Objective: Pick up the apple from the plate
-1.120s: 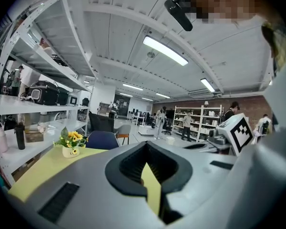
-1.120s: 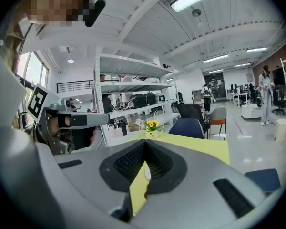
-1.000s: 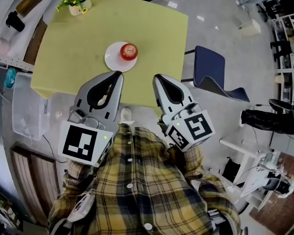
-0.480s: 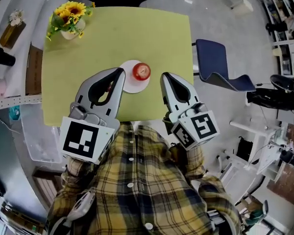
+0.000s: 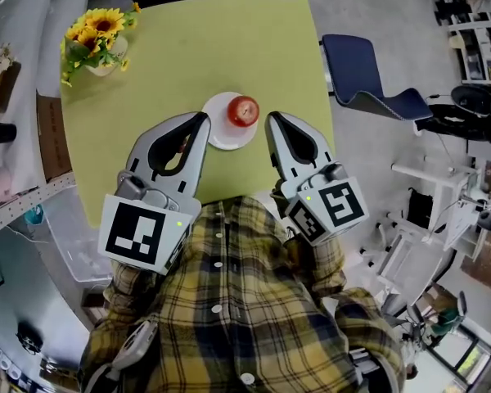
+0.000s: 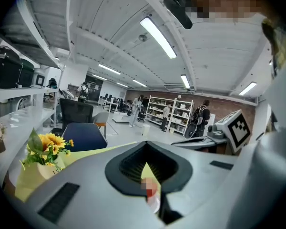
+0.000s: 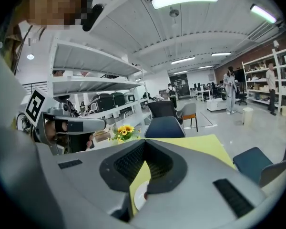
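Note:
A red apple (image 5: 243,110) sits on a small white plate (image 5: 217,133) near the front of the yellow-green table (image 5: 229,39). My left gripper (image 5: 201,119) points at the plate's left edge, its jaws shut and empty. My right gripper (image 5: 270,119) is just right of the plate, also shut with nothing in it. The apple lies between the two tips, touching neither. In the left gripper view the apple (image 6: 151,189) and plate (image 6: 156,205) show through the slot below the closed tips (image 6: 145,144). The right gripper view shows a sliver of the plate (image 7: 138,195) below its own tips (image 7: 145,144).
A vase of sunflowers (image 5: 94,43) stands at the table's far left corner. A blue chair (image 5: 360,72) sits off the table's right side. Shelving (image 5: 16,97) runs along the left, with a clear storage box (image 5: 65,236) on the floor below it.
Both grippers have come forward over the table's near edge. The plate and apple, earlier well ahead of the tips, now lie between them. Both stay shut.

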Motion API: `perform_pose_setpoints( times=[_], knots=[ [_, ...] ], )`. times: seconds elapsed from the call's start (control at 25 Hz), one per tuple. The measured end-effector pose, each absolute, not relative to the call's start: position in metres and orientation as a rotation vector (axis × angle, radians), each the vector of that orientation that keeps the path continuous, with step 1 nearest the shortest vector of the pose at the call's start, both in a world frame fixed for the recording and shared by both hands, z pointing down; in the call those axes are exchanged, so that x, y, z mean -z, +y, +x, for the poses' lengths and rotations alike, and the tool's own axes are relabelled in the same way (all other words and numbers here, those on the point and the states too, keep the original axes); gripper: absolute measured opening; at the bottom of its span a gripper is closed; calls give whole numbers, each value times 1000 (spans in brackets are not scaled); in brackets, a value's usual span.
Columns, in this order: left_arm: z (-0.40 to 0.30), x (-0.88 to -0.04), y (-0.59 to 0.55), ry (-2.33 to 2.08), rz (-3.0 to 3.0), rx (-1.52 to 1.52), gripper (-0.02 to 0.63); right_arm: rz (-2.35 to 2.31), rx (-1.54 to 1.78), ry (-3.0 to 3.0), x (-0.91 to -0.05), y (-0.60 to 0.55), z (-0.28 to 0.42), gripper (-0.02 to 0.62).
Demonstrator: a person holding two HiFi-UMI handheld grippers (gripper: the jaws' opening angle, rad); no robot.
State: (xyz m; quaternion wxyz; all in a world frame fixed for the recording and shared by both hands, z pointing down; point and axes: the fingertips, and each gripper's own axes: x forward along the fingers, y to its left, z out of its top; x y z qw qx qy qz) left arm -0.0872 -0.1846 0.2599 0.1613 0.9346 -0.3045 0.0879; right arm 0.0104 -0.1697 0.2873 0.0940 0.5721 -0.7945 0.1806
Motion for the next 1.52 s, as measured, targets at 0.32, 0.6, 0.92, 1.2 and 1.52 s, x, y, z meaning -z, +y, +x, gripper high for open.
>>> perform_pose_setpoints(
  times=[0.32,0.6,0.92,1.2,1.52],
  knots=[
    [-71,-279,-190,-844,2631,-267,5,1635,-565,-2329,-310,-173,11,-3],
    [-59,-300,-192,-860,2600,-262,5,1575,-582,-2341,-333,-174,16,-2],
    [-45,-325,-206,-850,2589,-318,5,1506,-642,-2359,-368,-183,20,158],
    [-52,-360,-208,-862,2529,-380,5,1412,-698,-2323,-416,-182,15,301],
    [-56,-385,-214,-893,2486,-458,5,1332,-678,-2265,-456,-190,16,388]
  ],
)
